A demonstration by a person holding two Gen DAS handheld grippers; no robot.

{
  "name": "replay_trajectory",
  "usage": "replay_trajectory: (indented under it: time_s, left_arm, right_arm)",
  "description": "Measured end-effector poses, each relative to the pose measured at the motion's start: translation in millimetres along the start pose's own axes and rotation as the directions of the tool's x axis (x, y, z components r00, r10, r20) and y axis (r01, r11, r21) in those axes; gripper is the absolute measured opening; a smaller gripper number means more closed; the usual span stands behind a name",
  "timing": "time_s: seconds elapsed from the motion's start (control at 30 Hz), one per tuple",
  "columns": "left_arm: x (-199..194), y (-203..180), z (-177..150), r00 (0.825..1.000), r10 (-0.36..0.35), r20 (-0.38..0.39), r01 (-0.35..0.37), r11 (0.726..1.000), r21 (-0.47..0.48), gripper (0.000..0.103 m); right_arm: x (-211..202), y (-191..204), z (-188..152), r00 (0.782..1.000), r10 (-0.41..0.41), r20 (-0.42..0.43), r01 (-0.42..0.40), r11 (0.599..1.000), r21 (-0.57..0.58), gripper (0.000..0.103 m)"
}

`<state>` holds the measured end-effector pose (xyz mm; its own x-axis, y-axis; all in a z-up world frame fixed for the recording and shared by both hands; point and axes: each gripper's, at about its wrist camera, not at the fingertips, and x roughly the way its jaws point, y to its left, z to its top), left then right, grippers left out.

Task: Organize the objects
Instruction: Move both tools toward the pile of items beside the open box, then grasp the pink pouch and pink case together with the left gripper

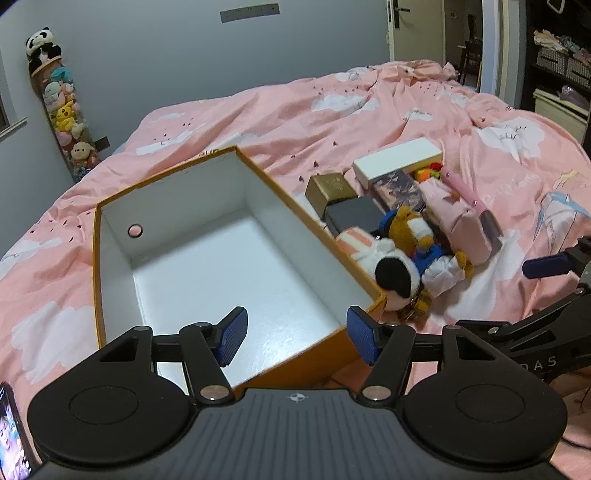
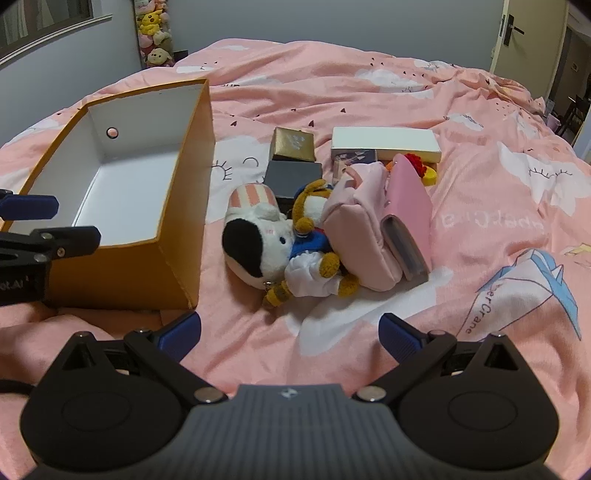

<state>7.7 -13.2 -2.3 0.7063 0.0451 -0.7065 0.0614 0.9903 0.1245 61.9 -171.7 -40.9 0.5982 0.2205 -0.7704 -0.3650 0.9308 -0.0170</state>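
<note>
A: Starting at the left: the left claw [image 1: 295, 338] hangs over the near end of the orange box [image 1: 110, 266], jaws spread wide, nothing between them. The box is white inside and bare.

B: Why hover there with nothing in hand?

A: My guess is that it's steadying or marking the box, which looks meant to take the loose things. Just to the right of that claw, against the box's long wall, lies the heap: a black-eared white plush dog [image 2: 258, 251], a brown plush in blue [image 2: 314, 254] sprawled over it, then a pink pouch [image 2: 364, 236] with a pink wallet [image 2: 408, 218] leaning on its far side.

B: And behind those?

A: A dark grey box [image 2: 293, 179], a gold box [image 2: 291, 144] and a long white box [image 2: 386, 142], farther from the right claw (something red and yellow peeks out beside the white one, too hidden to name).

B: The right claw?

A: The right claw [image 2: 290, 334] is also wide and empty, low over the bed, the plush pair straight ahead of it. Probably the first pick.

B: The surface?

A: A pink duvet [image 2: 498, 206] with white clouds, soft and rumpled, so things tilt. Grey wall [image 1: 166, 55] beyond, a column of stuffed toys [image 1: 66, 114] far left, an open door [image 2: 511, 33] far right.
</note>
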Motion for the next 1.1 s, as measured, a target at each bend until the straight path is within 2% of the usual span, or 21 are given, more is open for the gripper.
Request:
replay_trajectory:
  time_s: [0.17,0.27,0.33,0.4,0.47,0.57,0.67,0.7,0.83,0.93,1.1]
  left_arm:
    - [1.9,-0.9,15.9,0.998,-0.059,0.013,0.059,0.998,0.002,0.072]
    - [6.9,-3.7,27.5,0.992,-0.122,0.010,0.122,0.993,0.000,0.072]
    - [12.4,-4.9,36.8,0.983,-0.186,-0.001,0.186,0.982,-0.018,0.069]
    - [19.0,-7.9,46.3,0.971,-0.239,-0.016,0.239,0.971,-0.027,0.064]
    - [25.4,-12.8,56.0,0.960,-0.279,-0.016,0.279,0.960,-0.021,0.056]
    - [40.5,-19.8,73.4,0.930,-0.367,-0.030,0.365,0.930,-0.051,0.051]
    - [64.1,-23.8,92.9,0.894,-0.445,-0.048,0.434,0.889,-0.144,0.051]
    - [72.5,-25.2,98.1,0.883,-0.467,-0.054,0.452,0.875,-0.174,0.051]
    - [106.4,-36.3,114.3,0.857,-0.507,-0.099,0.470,0.845,-0.256,0.051]
    - [128.6,-42.6,120.5,0.827,-0.543,-0.146,0.484,0.819,-0.308,0.051]
    - [153.8,-50.9,122.8,0.809,-0.554,-0.198,0.470,0.811,-0.349,0.054]
  right_arm:
    - [0.0,-16.5,7.4,1.000,-0.008,0.016,0.008,0.999,0.041,0.102]
    - [-3.6,-27.4,14.2,0.999,-0.016,0.040,0.013,0.998,0.061,0.102]
    - [-6.8,-36.1,20.0,0.998,-0.022,0.057,0.018,0.997,0.076,0.100]
    - [-10.2,-47.1,27.9,0.997,-0.032,0.073,0.024,0.995,0.101,0.085]
    - [-12.1,-58.6,36.7,0.996,-0.043,0.081,0.032,0.991,0.133,0.074]
    - [-10.4,-72.1,49.0,0.994,-0.065,0.091,0.051,0.987,0.152,0.071]
    - [-2.3,-82.2,59.9,0.993,-0.076,0.087,0.061,0.985,0.164,0.058]
    - [1.1,-84.6,62.4,0.994,-0.068,0.080,0.054,0.984,0.169,0.057]
    - [17.6,-90.0,69.1,0.998,-0.033,0.054,0.023,0.984,0.175,0.055]
    - [28.7,-91.2,72.3,0.999,-0.018,0.039,0.011,0.985,0.174,0.054]
    - [50.3,-93.0,76.7,1.000,-0.020,0.004,0.019,0.985,0.170,0.051]
